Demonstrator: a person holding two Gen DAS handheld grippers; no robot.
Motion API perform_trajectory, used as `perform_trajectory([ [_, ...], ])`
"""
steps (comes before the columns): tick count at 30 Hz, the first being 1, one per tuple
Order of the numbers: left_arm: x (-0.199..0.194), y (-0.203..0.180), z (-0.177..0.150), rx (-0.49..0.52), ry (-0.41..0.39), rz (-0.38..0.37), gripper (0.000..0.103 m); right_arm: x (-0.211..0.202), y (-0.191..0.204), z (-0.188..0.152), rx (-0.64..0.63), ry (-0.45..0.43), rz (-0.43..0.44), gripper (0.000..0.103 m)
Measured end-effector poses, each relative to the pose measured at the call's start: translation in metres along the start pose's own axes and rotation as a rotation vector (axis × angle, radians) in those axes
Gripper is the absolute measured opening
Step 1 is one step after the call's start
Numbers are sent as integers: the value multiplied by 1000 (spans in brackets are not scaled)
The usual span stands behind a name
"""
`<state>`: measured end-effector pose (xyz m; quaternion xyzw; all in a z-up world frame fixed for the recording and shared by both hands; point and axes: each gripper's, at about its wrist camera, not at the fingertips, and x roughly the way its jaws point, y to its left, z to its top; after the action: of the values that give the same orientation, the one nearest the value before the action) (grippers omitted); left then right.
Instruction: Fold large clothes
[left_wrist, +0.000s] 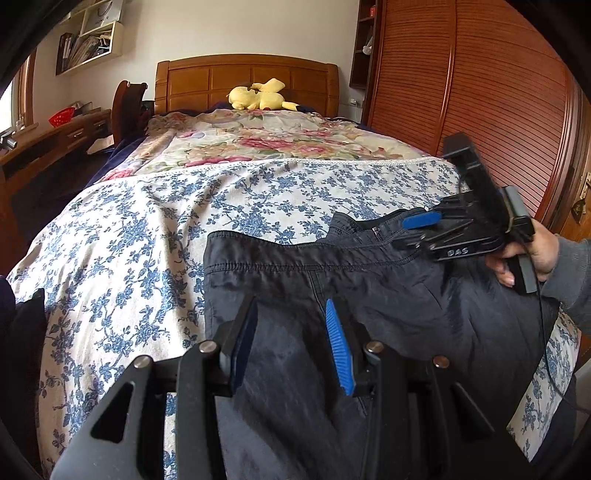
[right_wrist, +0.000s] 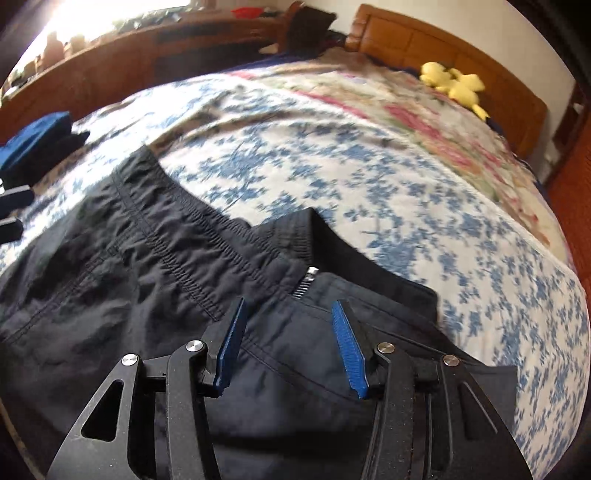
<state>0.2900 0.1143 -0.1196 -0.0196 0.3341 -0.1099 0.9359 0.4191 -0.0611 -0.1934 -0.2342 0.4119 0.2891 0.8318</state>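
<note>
On a bed spread with a blue-flowered sheet (left_wrist: 155, 229), a pair of dark trousers (left_wrist: 332, 280) lies with its elastic waistband (left_wrist: 295, 264) turned toward the headboard (left_wrist: 246, 79) and its legs trailing back off the near edge, a layout that leaves the whole waist within reach of both tools. At the left of the scene, the left gripper (left_wrist: 291, 343) hangs just above the seat of the trousers, its blue pads apart and no cloth pinched between them, apparently waiting over the fabric instead of pulling on it. Further right, the zip (right_wrist: 308, 282) and the opened fly sit at the waist's far corner, where one flap has turned up and the garment is least tidy. There the right gripper (right_wrist: 288, 345), held in a person's hand (left_wrist: 532, 254) with a grey sleeve (left_wrist: 572, 273), points down at the fly with its jaws parted and empty; the blur in its own view suggests it is on the move. Judged from the flat, single layer of cloth, no fold has yet been made, and the likely next concern is squaring the waist. A yellow plush toy (left_wrist: 258, 95) rests by the headboard, well apart from the work.
</note>
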Motion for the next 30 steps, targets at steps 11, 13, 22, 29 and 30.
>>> perform_trajectory([
  [11, 3, 2, -1, 0, 7, 2, 37, 51, -4, 3, -5, 145, 53, 50],
  [13, 3, 2, -2, 1, 9, 2, 37, 53, -4, 3, 8, 153, 76, 44],
  [22, 2, 1, -1, 4, 8, 4, 37, 40, 19, 5, -75, 93, 70, 5],
  [29, 0, 2, -2, 3, 10, 8, 37, 34, 15, 23, -27, 9, -5, 6],
  [30, 0, 1, -2, 4, 9, 8, 37, 33, 15, 23, -24, 9, -22, 7],
])
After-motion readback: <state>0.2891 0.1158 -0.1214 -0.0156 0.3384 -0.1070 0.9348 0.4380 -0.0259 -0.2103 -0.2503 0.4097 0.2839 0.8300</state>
